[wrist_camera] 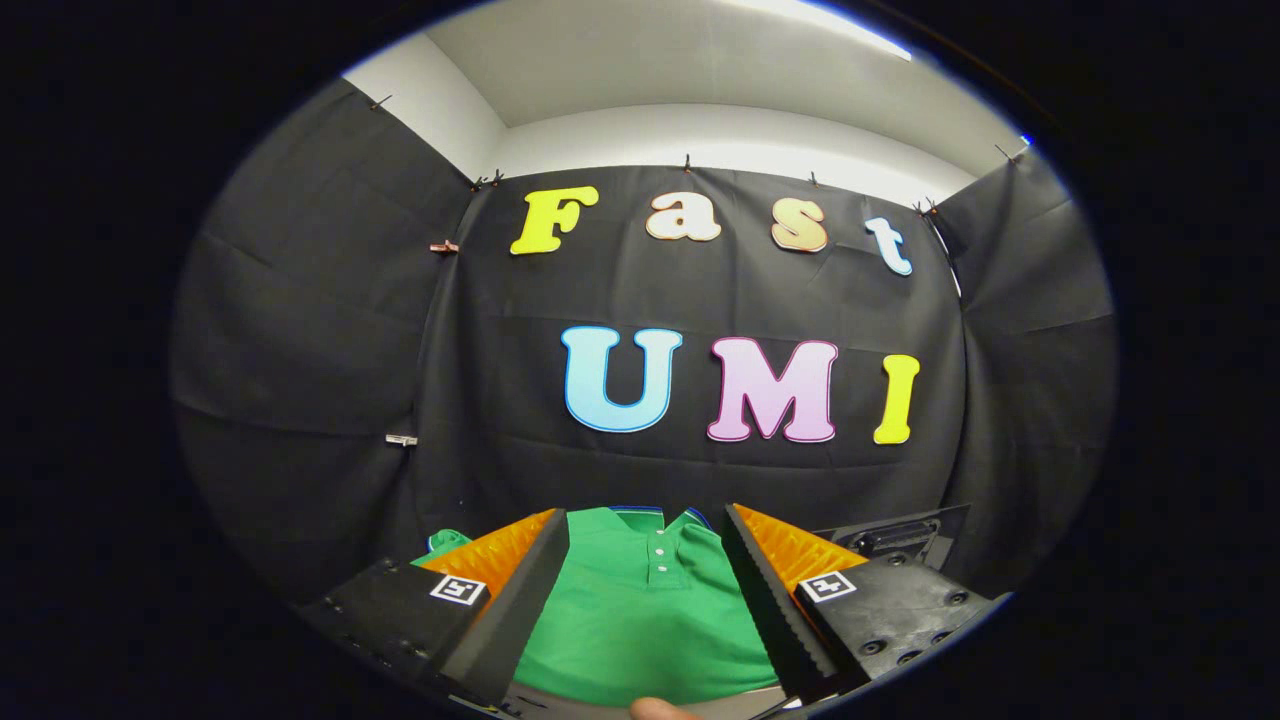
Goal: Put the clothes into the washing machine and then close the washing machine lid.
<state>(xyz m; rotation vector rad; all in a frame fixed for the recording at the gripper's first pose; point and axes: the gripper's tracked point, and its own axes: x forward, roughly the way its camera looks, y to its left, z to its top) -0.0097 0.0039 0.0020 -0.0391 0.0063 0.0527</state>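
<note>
Both fingers [520, 570] of the gripper [646, 575] are standing wide apart, their orange-backed pads facing each other across a broad gap and pressing on nothing. Between them a green polo shirt [640, 620] is lying spread out flat, its collar and its short button placket pointing away toward the booth wall, with white buttons showing just below the collar. A bit of the shirt's sleeve is peeking out past the outer side of the left finger. The shirt is filling the gap between the pads from the fingertips back toward the gripper body, and whether the pads are touching the cloth at its sides cannot be told. What surface is carrying the shirt is hidden by the cloth and the fingers, so its edges are not showing. Beyond the right finger a dark, flat object [900, 535] is sitting low against the black cloth wall [700, 480]; what it is cannot be told
</note>
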